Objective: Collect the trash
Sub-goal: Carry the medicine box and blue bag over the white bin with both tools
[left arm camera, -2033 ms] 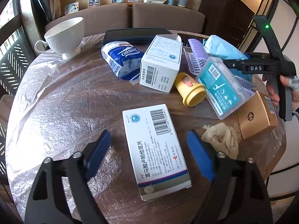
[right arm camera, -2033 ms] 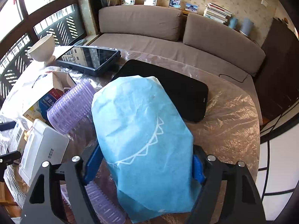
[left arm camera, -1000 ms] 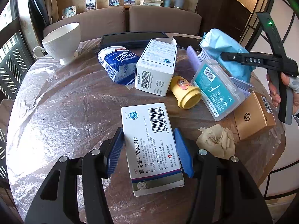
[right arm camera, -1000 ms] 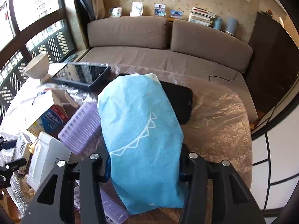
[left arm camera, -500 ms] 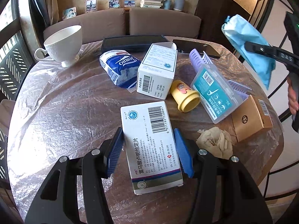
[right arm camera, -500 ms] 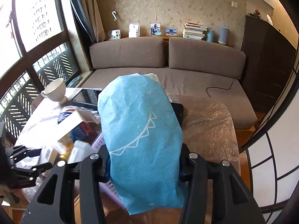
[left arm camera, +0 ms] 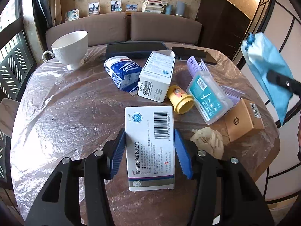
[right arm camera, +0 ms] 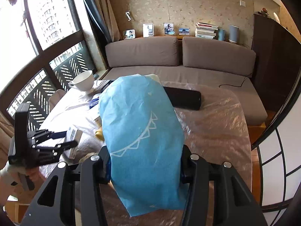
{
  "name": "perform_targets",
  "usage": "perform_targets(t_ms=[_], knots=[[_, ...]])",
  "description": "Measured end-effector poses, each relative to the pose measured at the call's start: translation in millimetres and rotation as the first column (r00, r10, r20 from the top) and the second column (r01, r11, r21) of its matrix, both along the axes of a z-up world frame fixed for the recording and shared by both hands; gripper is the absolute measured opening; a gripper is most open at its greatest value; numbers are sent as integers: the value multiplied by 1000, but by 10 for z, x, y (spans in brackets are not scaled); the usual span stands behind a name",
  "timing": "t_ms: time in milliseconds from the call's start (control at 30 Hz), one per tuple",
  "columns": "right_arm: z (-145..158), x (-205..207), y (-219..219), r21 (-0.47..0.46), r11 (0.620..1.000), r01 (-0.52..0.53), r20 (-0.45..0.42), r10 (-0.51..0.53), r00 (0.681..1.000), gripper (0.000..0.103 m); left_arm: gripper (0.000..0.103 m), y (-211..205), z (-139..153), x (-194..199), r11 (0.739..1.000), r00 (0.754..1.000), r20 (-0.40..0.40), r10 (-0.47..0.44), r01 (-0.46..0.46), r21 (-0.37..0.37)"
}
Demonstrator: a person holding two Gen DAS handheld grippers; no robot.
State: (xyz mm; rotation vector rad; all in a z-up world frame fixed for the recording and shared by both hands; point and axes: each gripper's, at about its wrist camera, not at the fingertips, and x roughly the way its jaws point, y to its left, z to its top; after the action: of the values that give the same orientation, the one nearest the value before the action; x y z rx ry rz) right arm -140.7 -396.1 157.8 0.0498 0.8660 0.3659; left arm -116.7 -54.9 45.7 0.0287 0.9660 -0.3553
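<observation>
The left gripper (left arm camera: 149, 151) points steeply down at a round wooden table under clear plastic film (left arm camera: 62, 113). Its blue pads press both long sides of a flat white medicine box with a barcode and Chinese print (left arm camera: 149, 146), which lies flat on the film at the near edge of the table; the jaws have just closed a little further on it. The right gripper (right arm camera: 144, 166) angles down from above the table's far right side and clamps a crumpled light blue paper bag with a white zigzag line (right arm camera: 141, 137), held in the air clear of the table. In the left wrist view this bag (left arm camera: 267, 71) hangs off the table's right edge.

Two seconds ago the left jaws stood wide apart around the medicine box; now they grip it. The blue bag then rested among the clutter; now it is lifted up and away to the right.

On the table: one white footed teacup (left arm camera: 70, 49), one blue and white tissue pack (left arm camera: 122, 73), one upright white carton (left arm camera: 156, 77), one yellow cup on its side (left arm camera: 181, 99), one clear case with a teal label (left arm camera: 208, 98), two lilac ridged hair rollers (left arm camera: 196, 66), one tan cardboard box (left arm camera: 244, 120), one beige crumpled paper wad (left arm camera: 208, 139), and two dark flat devices (left arm camera: 135, 50) at the far edge.
</observation>
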Motion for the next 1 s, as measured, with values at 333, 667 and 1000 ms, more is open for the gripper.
perform_targets(t_ms=[333, 667, 1000], knots=[[-16, -269, 7, 49, 999, -17, -34, 18, 999, 48, 52, -18, 18, -71, 1000, 1000, 5, -11, 11, 2], [20, -532, 89, 37, 996, -77, -41, 79, 996, 48, 52, 2, 113, -265, 1000, 1000, 16, -15, 16, -11], [-125, -872, 172, 47, 991, -129, -98, 133, 986, 48, 52, -16, 208, -560, 999, 999, 15, -34, 35, -38]])
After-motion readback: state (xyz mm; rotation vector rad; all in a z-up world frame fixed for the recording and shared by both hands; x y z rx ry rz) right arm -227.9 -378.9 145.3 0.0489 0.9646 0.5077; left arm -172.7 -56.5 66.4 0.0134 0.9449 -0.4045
